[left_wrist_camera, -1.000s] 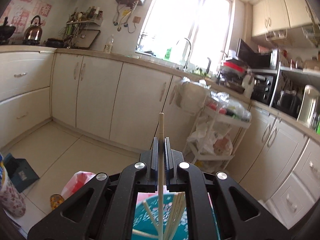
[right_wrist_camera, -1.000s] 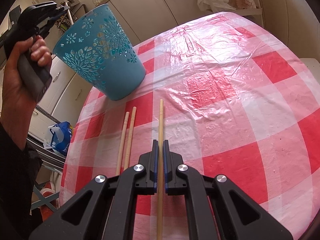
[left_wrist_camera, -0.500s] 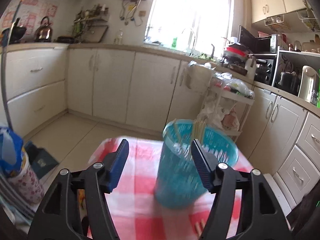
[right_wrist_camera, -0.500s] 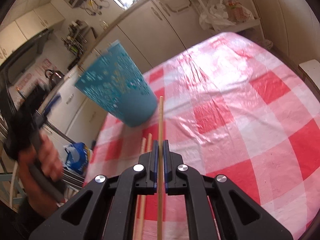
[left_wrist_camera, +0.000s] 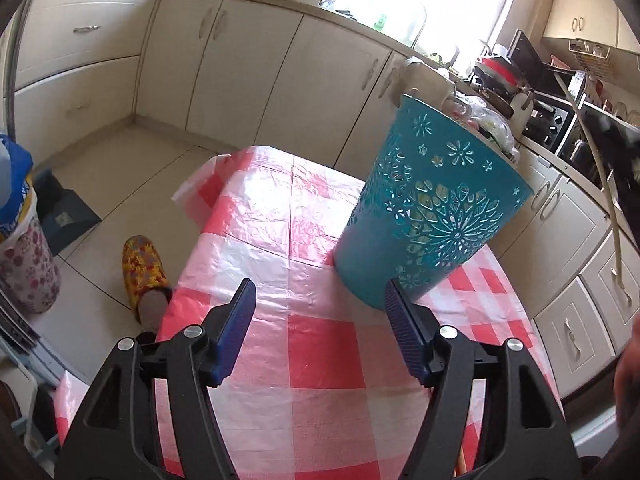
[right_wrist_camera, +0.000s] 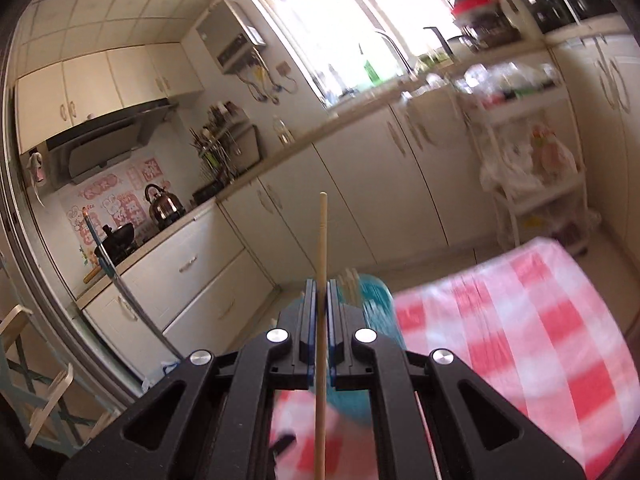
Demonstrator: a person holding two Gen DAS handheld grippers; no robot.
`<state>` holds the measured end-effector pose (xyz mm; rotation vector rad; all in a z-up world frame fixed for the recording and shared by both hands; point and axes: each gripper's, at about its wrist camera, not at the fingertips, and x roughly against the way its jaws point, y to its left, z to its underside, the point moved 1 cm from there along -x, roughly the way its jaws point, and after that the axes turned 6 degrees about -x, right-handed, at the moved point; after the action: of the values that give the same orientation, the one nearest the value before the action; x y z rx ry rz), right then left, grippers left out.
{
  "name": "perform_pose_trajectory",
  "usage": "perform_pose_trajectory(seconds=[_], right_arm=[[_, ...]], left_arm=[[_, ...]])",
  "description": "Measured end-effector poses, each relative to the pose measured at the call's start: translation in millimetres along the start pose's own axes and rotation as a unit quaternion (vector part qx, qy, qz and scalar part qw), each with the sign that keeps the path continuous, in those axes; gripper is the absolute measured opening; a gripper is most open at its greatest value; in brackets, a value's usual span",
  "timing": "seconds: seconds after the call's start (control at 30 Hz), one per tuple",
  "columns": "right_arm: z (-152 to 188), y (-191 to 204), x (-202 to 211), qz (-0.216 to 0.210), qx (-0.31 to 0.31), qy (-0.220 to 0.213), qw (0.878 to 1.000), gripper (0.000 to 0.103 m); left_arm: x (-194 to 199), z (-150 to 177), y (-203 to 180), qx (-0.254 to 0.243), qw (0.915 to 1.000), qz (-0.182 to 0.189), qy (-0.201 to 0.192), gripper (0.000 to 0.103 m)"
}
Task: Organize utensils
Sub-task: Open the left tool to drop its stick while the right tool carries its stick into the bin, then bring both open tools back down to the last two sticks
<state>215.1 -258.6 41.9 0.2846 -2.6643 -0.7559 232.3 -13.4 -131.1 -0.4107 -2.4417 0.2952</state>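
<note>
A teal perforated basket (left_wrist_camera: 432, 216) stands on the red-and-white checked tablecloth (left_wrist_camera: 304, 352). My left gripper (left_wrist_camera: 320, 316) is open and empty, low over the cloth just in front of the basket. My right gripper (right_wrist_camera: 320, 296) is shut on a wooden chopstick (right_wrist_camera: 321, 320) that points up, raised above the table. The basket shows blurred behind the right fingers (right_wrist_camera: 374, 300), with chopstick ends sticking out of it. In the left wrist view a chopstick (left_wrist_camera: 596, 168) hangs high at the right.
Cream kitchen cabinets (left_wrist_camera: 240, 68) line the far wall. A yellow slipper (left_wrist_camera: 142, 268) and a floral container (left_wrist_camera: 24, 268) are on the floor left of the table. A white shelf rack with bags (right_wrist_camera: 532, 168) stands at the right. A folding chair (right_wrist_camera: 36, 380) is at the left.
My left gripper let its chopstick go into the basket, opened and dropped low over the cloth. My right gripper lifted its chopstick off the table and swung up toward the basket.
</note>
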Motion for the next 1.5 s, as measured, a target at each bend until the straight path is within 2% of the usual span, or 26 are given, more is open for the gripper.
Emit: perform_pose_trajectory(seconds=[0.1, 0.2, 0.3, 0.37, 0.4, 0.47, 0.53, 0.63, 0.7, 0.87, 1.03, 1.17, 1.5], right_arm=[[-20, 15, -28, 0.013, 0.02, -0.032, 0.999, 0.006], [-24, 20, -62, 0.048, 0.04, -0.046, 0.997, 0.006], [-13, 16, -95, 0.097, 0.065, -0.024, 0.993, 0.006], [0, 8, -110, 0.114, 0.071, 0.015, 0.991, 0.006], [7, 6, -109, 0.118, 0.073, 0.024, 0.99, 0.006], [18, 3, -103, 0.118, 0.081, 0.034, 0.989, 0.015], [28, 3, -88, 0.112, 0.087, 0.039, 0.989, 0.034], [47, 4, -50, 0.103, 0.1, 0.043, 0.989, 0.034], [69, -2, -18, 0.111, 0.106, 0.054, 0.987, 0.034], [138, -28, 23, 0.153, 0.127, 0.146, 0.969, 0.034], [188, -53, 29, 0.18, 0.122, 0.218, 0.951, 0.028], [201, -57, 16, 0.197, 0.137, 0.24, 0.941, 0.026], [207, -56, 3, 0.208, 0.151, 0.258, 0.931, 0.025]], left_arm=[[0, 2, 2, 0.002, 1.0, 0.007, -0.003, 0.067], [-1, -3, 2, 0.009, 0.9999, 0.012, -0.001, 0.068], [-1, -4, 5, 0.017, 0.9996, 0.021, -0.005, 0.068], [0, -4, 6, 0.02, 0.9995, 0.025, -0.005, 0.068], [0, -4, 7, 0.021, 0.9994, 0.027, -0.006, 0.068], [-1, -4, 8, 0.024, 0.9992, 0.03, -0.006, 0.068], [-1, -4, 8, 0.025, 0.9992, 0.03, -0.005, 0.07], [-1, -4, 9, 0.028, 0.9992, 0.028, -0.006, 0.072], [-2, -4, 10, 0.031, 0.9992, 0.026, -0.004, 0.072], [-4, -4, 7, 0.028, 0.9994, 0.019, 0.0, 0.073], [-7, -4, 5, 0.025, 0.9996, 0.01, 0.007, 0.075], [-7, -4, 6, 0.027, 0.9996, 0.005, 0.01, 0.077], [-8, -4, 6, 0.028, 0.9995, 0.003, 0.011, 0.078]])
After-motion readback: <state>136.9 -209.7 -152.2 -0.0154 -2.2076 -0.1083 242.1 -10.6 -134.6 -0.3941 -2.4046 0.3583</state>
